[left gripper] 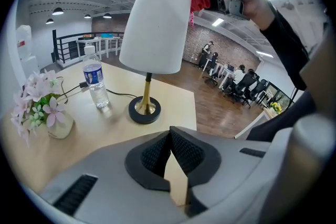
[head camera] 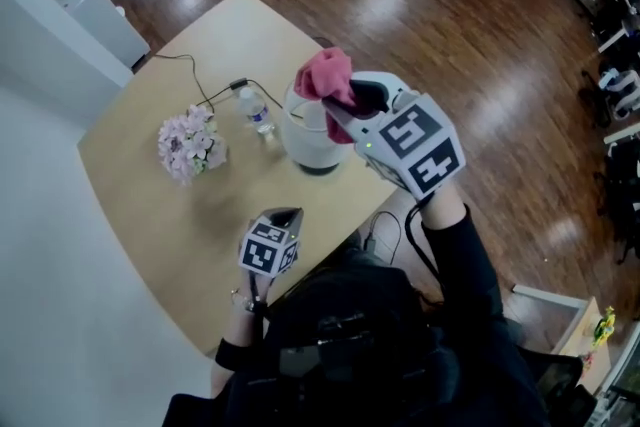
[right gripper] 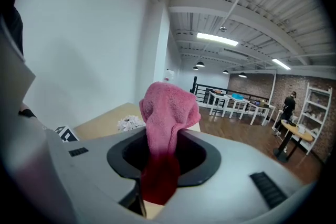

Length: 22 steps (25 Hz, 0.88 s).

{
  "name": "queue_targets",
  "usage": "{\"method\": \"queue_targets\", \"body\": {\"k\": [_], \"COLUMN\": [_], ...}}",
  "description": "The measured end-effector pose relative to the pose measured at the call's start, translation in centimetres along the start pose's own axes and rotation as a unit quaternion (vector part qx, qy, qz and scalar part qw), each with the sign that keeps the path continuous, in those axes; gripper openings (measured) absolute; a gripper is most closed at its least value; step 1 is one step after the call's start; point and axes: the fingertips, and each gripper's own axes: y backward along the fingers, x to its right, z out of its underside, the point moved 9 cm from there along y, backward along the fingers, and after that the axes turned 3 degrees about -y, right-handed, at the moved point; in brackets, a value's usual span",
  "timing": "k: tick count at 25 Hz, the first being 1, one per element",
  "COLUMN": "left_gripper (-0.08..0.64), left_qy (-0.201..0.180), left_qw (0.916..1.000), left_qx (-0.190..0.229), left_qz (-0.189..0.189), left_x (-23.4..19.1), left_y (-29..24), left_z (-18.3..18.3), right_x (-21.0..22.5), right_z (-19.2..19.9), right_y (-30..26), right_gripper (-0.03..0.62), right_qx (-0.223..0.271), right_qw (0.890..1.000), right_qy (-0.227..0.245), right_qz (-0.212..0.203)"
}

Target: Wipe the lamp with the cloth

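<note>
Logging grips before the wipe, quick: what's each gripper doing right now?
Left gripper: closed, nothing between its jaws.
Right gripper: closed on the pink cloth.

pink flowers | water bottle: upright (blue label), near flowers | black cable: on tan table

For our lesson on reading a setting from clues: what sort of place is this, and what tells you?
Probably an open-plan office or studio loft. Clues: a cluster of office chairs with people working nearby, a bare brick wall, and long strip lights overhead.
</note>
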Motion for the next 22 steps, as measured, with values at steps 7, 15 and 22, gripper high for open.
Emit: {"method": "queue_targets", "body": {"k": [7, 15, 22], "left_gripper": [0.002, 0.002, 0.002], "left_qy": [0.033, 0.083, 0.093], "left_qw": [0.9991, 0.9942, 0.9927], "left_qx": [0.012, 0.022, 0.018], "left_qz": [-0.023, -0.065, -0.074], "left_x": [-1.2, -3.3, -3.8], "left_y": [2.1, 4.1, 3.7], "left_z": [2.2, 4.0, 3.6], "right_x": [-3.2, -1.8, 3.5], "right_z": [-2.6, -5.1, -5.3], "right_y": [-3.3, -9.0, -10.2], "right_gripper": [0.129, 0.129, 0.129], "right_qx": [-0.004, -0.003, -0.019], "right_qw": [0.999, 0.997, 0.998], "right_qy": [0.042, 0.063, 0.061], "right_qz": [-0.034, -0.047, -0.002]}}
